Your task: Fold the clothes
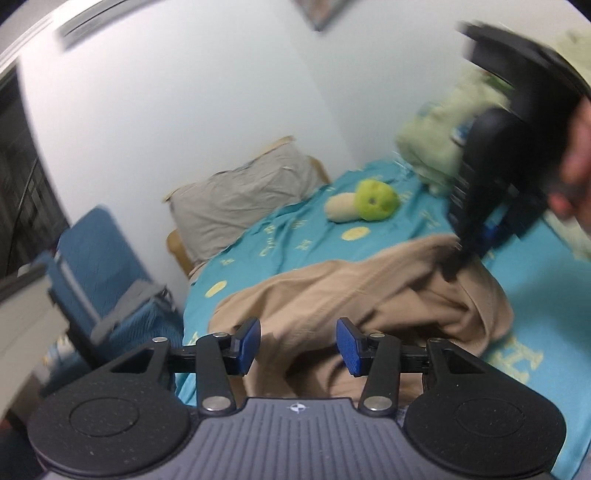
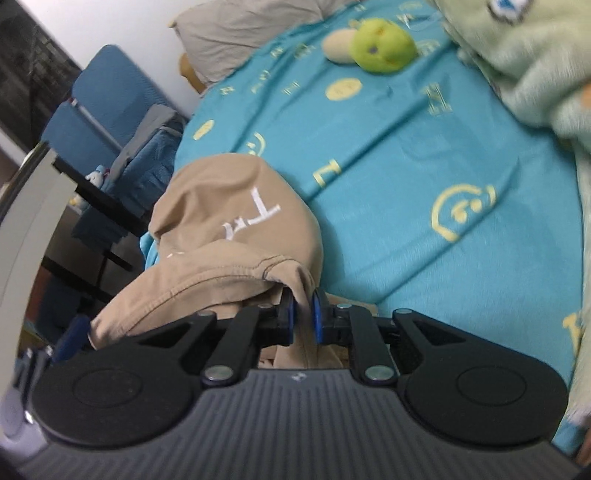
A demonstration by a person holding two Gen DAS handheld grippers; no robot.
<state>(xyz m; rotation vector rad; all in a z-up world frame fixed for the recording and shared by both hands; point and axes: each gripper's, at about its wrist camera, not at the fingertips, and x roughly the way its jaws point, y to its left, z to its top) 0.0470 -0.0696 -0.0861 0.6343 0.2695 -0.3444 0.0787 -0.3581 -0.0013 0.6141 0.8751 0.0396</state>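
From the left wrist view, the left gripper [image 1: 298,341] has its blue pads spread apart with nothing between them, poised just above the near edge of a tan garment [image 1: 369,295]. The garment lies in a rumpled heap on a bed covered with a turquoise sheet [image 1: 295,236] printed with yellow smiley faces and letters. To the right and farther off, the right gripper [image 1: 452,267] reaches down into the garment's raised folds, its tip buried in the cloth; a hand [image 1: 576,162] holds it at the right edge of the picture, blurred. Beyond the garment, a green plush toy [image 1: 376,201] lies beside a cream plush toy [image 1: 341,208] on the sheet. A grey pillow [image 1: 243,192] leans at the far left end of the bed against a white wall [image 1: 184,92]. A pale green fleece blanket [image 1: 443,144] is bunched at the far right. A blue chair [image 1: 99,266] stands off the bed's left side.

From the right wrist view, the right gripper [image 2: 303,317] has its pads pressed close together, pinching a fold of the tan garment [image 2: 236,229] near a stitched hem. The cloth rises to the left of the gripper in a rounded hump with white embroidered lettering [image 2: 255,216] on it. The turquoise sheet [image 2: 406,155] spreads out to the right and far side, with the green plush toy [image 2: 382,46] and cream plush toy [image 2: 338,44] at the far end, the grey pillow [image 2: 240,33] beyond them, and the pale green fleece blanket [image 2: 535,66] along the right edge. The blue chair [image 2: 107,107] stands at the left.
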